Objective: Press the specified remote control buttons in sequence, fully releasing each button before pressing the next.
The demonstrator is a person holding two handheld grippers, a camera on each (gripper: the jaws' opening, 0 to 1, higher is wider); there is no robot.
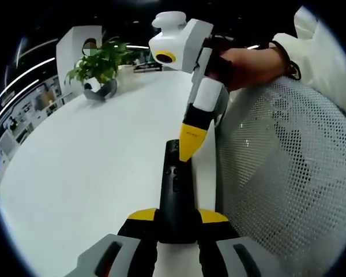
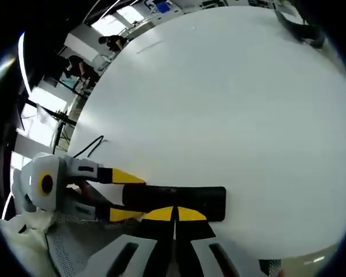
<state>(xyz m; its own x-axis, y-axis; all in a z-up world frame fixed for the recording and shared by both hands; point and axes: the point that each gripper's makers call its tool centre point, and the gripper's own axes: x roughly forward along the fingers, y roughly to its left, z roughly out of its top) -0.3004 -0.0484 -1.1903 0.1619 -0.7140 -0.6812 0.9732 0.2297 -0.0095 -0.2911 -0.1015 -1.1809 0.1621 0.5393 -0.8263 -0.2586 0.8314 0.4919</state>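
Left gripper clamped on remote, steadying it over table. Right gripper pinched closed, tip touching remote's top, apparently for a clean button press.

Office, white table, potted plant, mesh chair

Bright, even overhead light is flooding both views; the white tabletop is glaring almost to blankness in the right gripper view; ceiling strip lights are bending along the curved edge in the left gripper view; the fisheye is warping everything near the edges; the distant background is looking soft; the black remote control is casting only a faint shadow.
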